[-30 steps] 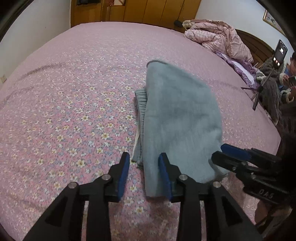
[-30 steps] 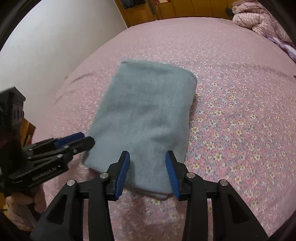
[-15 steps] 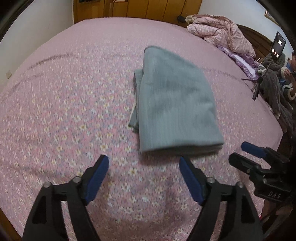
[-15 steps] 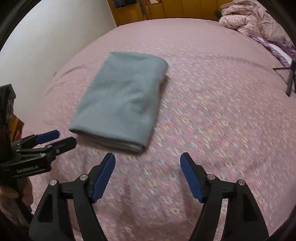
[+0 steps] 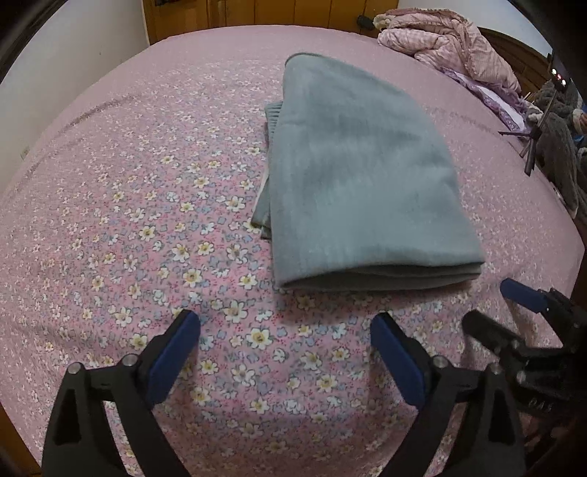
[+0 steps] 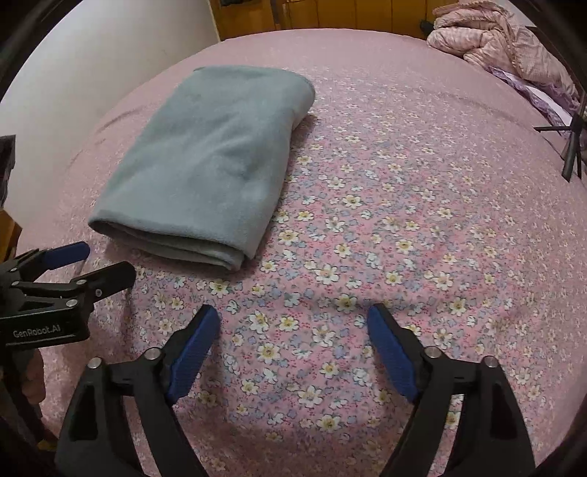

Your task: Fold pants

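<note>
The grey-blue pants (image 5: 359, 176) lie folded into a thick rectangle on the pink flowered bedspread (image 5: 146, 205). In the right wrist view the pants (image 6: 212, 157) lie up and to the left. My left gripper (image 5: 286, 330) hovers open just short of the fold's near edge, with nothing between its blue pads. My right gripper (image 6: 293, 323) is open too, over bare bedspread (image 6: 403, 205) to the right of the pants. Each gripper shows in the other's view: the right gripper (image 5: 495, 308) at the lower right, the left gripper (image 6: 88, 260) at the left edge.
A crumpled pink quilt (image 5: 447, 40) lies at the far right of the bed, with a purple pillow (image 5: 495, 99) beside it. A phone on a tripod (image 5: 539, 121) and a seated person in grey stand off the bed's right side. Wooden cabinets (image 6: 330, 14) line the far wall.
Both grippers let go of the pants' near edge, opened wide and drew back toward me. The folded pants now lie flat and still on the bed.
</note>
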Available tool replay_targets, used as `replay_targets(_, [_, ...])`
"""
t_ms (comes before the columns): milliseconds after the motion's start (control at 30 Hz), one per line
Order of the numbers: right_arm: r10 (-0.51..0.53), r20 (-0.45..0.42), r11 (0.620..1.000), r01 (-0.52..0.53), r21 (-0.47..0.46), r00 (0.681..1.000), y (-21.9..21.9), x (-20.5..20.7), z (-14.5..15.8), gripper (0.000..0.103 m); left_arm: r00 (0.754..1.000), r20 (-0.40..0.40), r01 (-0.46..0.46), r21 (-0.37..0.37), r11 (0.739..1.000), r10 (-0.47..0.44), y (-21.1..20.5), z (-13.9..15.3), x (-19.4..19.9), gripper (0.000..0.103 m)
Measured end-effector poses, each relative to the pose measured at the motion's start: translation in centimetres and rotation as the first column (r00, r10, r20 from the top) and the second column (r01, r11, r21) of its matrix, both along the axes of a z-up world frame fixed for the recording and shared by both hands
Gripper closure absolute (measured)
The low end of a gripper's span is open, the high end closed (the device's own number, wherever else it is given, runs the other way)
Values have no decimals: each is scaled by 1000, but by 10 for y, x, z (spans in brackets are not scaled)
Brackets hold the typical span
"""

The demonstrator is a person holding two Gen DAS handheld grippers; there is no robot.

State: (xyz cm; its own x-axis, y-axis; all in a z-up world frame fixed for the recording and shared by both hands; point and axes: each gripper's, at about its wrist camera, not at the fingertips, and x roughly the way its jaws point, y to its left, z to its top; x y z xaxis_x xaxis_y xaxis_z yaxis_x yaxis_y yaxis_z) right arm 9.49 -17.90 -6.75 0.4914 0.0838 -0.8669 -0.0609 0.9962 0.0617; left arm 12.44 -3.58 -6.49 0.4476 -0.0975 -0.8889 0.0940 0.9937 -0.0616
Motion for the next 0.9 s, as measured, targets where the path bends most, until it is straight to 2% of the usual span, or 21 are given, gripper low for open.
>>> replay_targets(200, [-3, 18, 1000, 3, 21, 1000, -3, 5, -3, 10, 1000, 3, 3, 0, 1000, -3, -2, -3, 2, 0])
replay_targets(433, [7, 25, 1000, -7, -1, 1000, 5, 1, -6, 7, 1000, 8, -2, 7, 1000, 2, -2, -3, 3, 0])
replay_targets(900, [12, 24, 1000, -12, 1, 1000, 6, 1, -7, 6, 1000, 8, -3, 4, 1000, 3, -1, -4, 4, 0])
